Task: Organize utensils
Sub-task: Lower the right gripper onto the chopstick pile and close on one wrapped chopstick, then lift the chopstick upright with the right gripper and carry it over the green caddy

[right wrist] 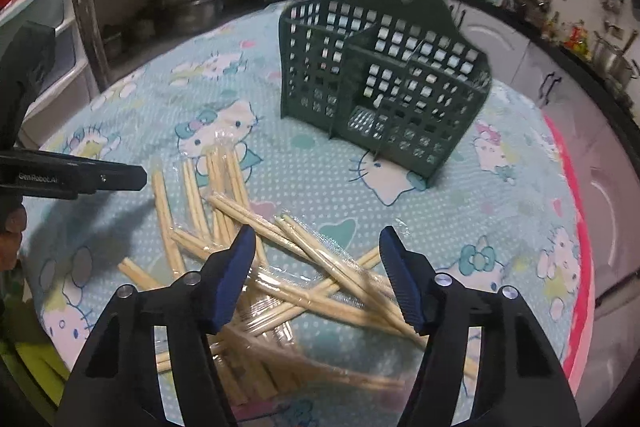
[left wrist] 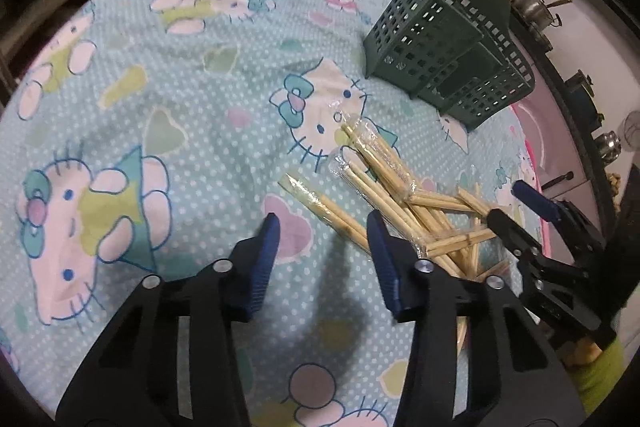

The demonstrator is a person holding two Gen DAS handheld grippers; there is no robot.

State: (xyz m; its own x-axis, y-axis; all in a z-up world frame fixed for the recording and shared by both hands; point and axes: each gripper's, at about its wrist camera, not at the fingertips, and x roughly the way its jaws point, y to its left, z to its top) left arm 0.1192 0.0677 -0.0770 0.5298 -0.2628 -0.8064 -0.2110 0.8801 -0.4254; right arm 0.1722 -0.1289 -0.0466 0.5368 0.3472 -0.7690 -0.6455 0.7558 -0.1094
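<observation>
A green holder (right wrist: 384, 79) stands upright on the cloth (left wrist: 160, 99), which is light blue with white dots and cartoon cats. The holder is a plastic grid with several compartments and a raised back plate with a hanging hole. All its compartments that can be seen are empty.

The chopsticks (right wrist: 320, 267) lie in a loose crossed pile on the cloth, on the near side of the holder and well apart from it. They are pale wood, and most are in clear plastic sleeves. A few of them point toward the holder; others lie across them.

The left gripper (left wrist: 324, 223) hangs over the cloth at the edge of the pile that is to the left of the holder in its own view. Its jaws are partly spread and nothing is between them; one wrapped pair passes just beside the right finger.

The right gripper (right wrist: 316, 237) is above the middle of the pile, on the near side of the holder. Its jaws are spread wider, and several chopsticks lie below the gap, but the pads do not press on them.
</observation>
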